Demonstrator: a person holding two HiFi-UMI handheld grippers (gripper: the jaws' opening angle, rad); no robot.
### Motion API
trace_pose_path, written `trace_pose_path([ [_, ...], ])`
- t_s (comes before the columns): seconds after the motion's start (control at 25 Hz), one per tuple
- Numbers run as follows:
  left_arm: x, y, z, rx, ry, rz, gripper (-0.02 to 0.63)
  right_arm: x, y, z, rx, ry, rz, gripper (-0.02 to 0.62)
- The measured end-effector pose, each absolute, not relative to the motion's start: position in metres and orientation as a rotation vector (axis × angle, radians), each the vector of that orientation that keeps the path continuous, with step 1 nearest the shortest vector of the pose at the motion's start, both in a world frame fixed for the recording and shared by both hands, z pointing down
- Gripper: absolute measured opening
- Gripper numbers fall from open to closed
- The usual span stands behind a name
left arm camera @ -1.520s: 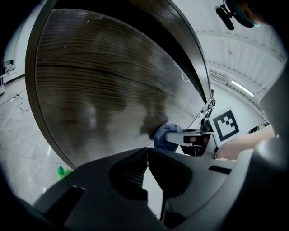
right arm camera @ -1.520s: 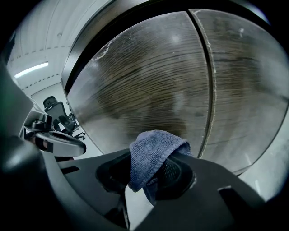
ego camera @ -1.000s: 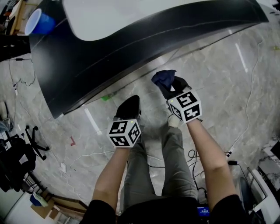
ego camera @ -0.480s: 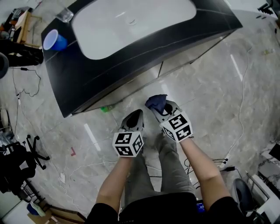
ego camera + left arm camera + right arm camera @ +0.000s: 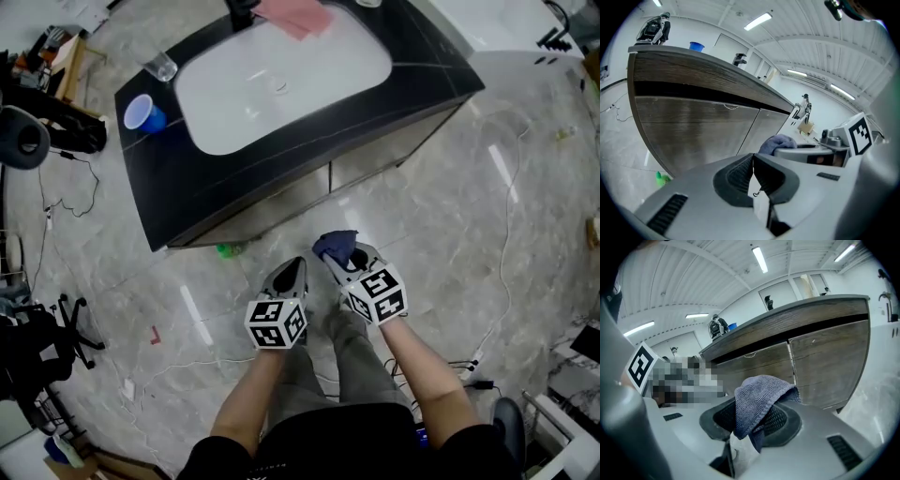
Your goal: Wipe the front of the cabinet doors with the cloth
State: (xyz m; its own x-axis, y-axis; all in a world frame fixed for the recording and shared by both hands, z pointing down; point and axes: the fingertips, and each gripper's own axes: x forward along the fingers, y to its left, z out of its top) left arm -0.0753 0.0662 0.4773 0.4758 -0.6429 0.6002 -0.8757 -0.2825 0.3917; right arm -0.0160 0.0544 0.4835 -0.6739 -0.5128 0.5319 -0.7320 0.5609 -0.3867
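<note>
**Cloth clamped in the right gripper, held short of the cabinet**

The person stands on the pale marble floor (image 5: 450, 244) facing the cabinet, both forearms stretched forward and both grippers side by side above their legs; the right gripper (image 5: 754, 425) has its jaws closed on the cloth (image 5: 758, 401), a blue-grey knitted rag that bunches up over the fingertips and droops down between the ribbed pads. The left gripper (image 5: 753, 164) carries nothing; its two dark pads are pressed together with no gap, and it sits just beside the right one. From the head view the cloth hangs over the floor in front of the cabinet doors (image 5: 827, 357) and apart from them; the doors are two wood-grain panels meeting at a vertical seam, set under a dark recessed strip and the black countertop (image 5: 436, 80). A white basin (image 5: 281, 75) is sunk in that top; a blue cup (image 5: 143, 114) and a clear glass (image 5: 161, 66) stand near its left corner, and something pink (image 5: 298, 15) lies at the basin's far edge. A small green object (image 5: 228, 249) lies on the floor at the foot of the left door; thin cables trail across the floor on both sides.
</note>
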Motion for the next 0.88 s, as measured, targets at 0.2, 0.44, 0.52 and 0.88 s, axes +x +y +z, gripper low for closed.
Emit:
trace_pose_path([
  [0.2, -0.071, 0.073, 0.455, 2.009, -1.291, 0.400, 0.008, -0.007, 0.058, 0.459, 1.022, -2.465, 0.854, 0.123],
  [0.44, -0.071, 0.075, 0.442, 1.998, -1.292, 0.366, 0.008, -0.007, 0.053, 0.446, 1.025, -2.479, 0.815, 0.123],
  [0.52, -0.071, 0.072, 0.446, 2.001, -1.269, 0.360, 0.008, -0.011, 0.048, 0.448, 1.024, -2.470, 0.808, 0.123],
  [0.88, -0.082, 0.055, 0.459, 2.037, -1.200, 0.379, 0.008, -0.030, 0.028, 0.455, 1.033, -2.435, 0.799, 0.123],
])
